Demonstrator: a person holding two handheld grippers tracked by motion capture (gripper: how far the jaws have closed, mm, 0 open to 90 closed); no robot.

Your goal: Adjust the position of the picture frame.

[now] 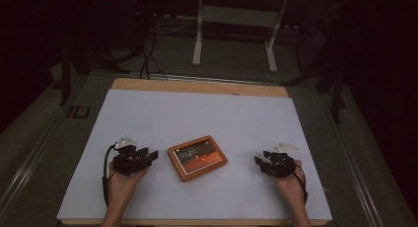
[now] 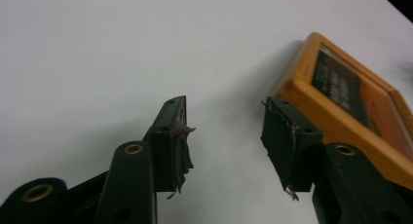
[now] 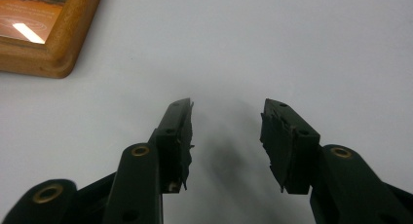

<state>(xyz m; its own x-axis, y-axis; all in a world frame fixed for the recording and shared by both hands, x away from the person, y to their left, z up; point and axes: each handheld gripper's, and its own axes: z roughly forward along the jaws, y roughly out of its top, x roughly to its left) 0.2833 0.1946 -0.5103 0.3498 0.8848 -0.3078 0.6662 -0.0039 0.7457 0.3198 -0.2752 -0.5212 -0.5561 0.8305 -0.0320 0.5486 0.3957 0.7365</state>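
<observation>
The wooden picture frame (image 1: 197, 157) lies flat on the white surface (image 1: 207, 113) between the left gripper (image 1: 148, 154) and right gripper (image 1: 258, 161) — both spread, pinching nothing — nearer the left one, whose own view shows its thick side edge.

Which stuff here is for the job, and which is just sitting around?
For the job:
- flat orange wooden picture frame on the white table sheet
- left gripper, open
- right gripper, open

Just sitting around:
- white metal desk legs behind
- black cables on the floor
</observation>
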